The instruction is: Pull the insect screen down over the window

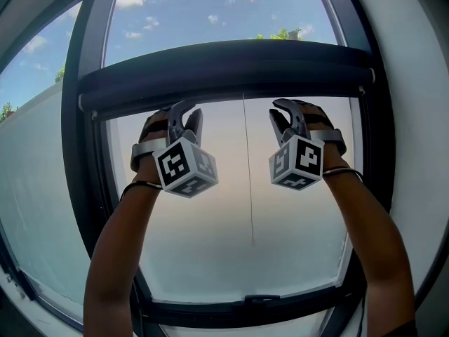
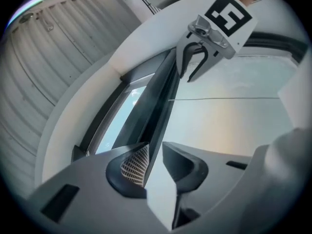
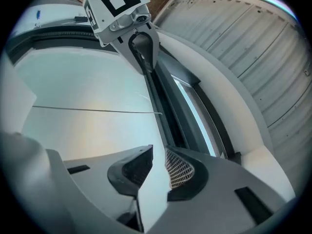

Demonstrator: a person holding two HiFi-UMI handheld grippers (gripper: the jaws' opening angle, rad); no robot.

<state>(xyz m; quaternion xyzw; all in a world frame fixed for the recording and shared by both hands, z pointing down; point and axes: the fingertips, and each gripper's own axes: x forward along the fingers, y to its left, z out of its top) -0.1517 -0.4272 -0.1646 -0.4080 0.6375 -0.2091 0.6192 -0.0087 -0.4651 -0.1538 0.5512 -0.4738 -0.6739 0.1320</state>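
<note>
The insect screen [image 1: 224,65] has not come down. Its dark roll and bottom rail [image 1: 231,98] lie across the upper part of the window [image 1: 203,237], reaching from the left upright of the frame to the right one. The pane below them is uncovered. A thin pull cord [image 1: 247,181] hangs from the middle of the rail to about halfway down the pane.

Both arms are raised to the rail. The left claw [image 1: 184,112] is just under it towards the frame's left side, and the right claw [image 1: 289,108] is just under it towards the right side, with the cord between them. In each gripper view the jaws stand only a narrow slit apart. The rail's edge runs up to the tips, but pale pane shows through the gap. Neither claw seems to have hold of anything.

This looks like the reaching and grasping step, with the pull itself not begun. The next move probably calls for seating both claws over the rail's lower lip and closing them firmly. They would then draw down evenly together, so the rail stays level as it travels to the bottom edge of the frame.
</note>
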